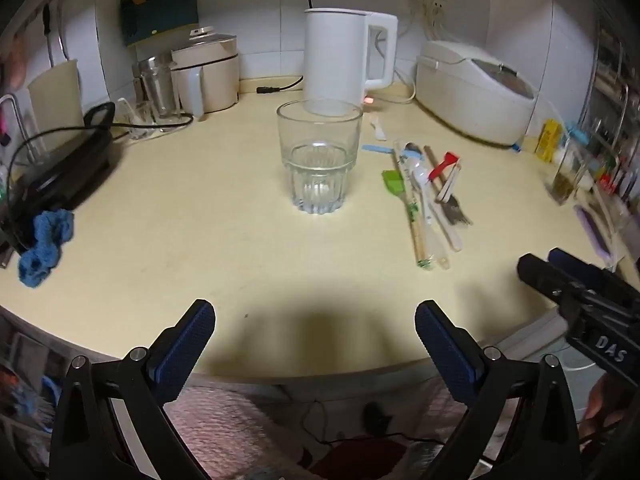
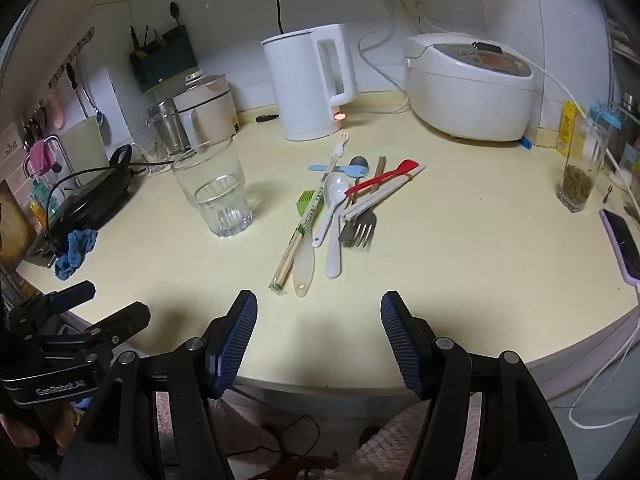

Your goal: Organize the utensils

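Observation:
An empty clear glass (image 1: 319,158) (image 2: 216,190) stands upright on the cream counter (image 1: 200,240). Right of it lies a pile of utensils (image 1: 426,196) (image 2: 340,204): wrapped chopsticks (image 2: 302,228), a white spoon (image 2: 334,196), a metal fork (image 2: 360,228), a red spatula (image 2: 384,176), a green brush (image 2: 306,202) and a blue spork (image 2: 352,170). My left gripper (image 1: 315,316) hovers open over the counter's near edge, facing the glass. My right gripper (image 2: 319,308) is open too, short of the pile, nothing between its fingers.
A white kettle (image 2: 308,80), a rice cooker (image 2: 468,84) and a beige appliance (image 1: 208,72) line the back wall. A black pan (image 1: 60,168) and blue cloth (image 1: 46,248) sit at the left. A glass of green leaves (image 2: 580,176) and a phone (image 2: 624,244) are at the right.

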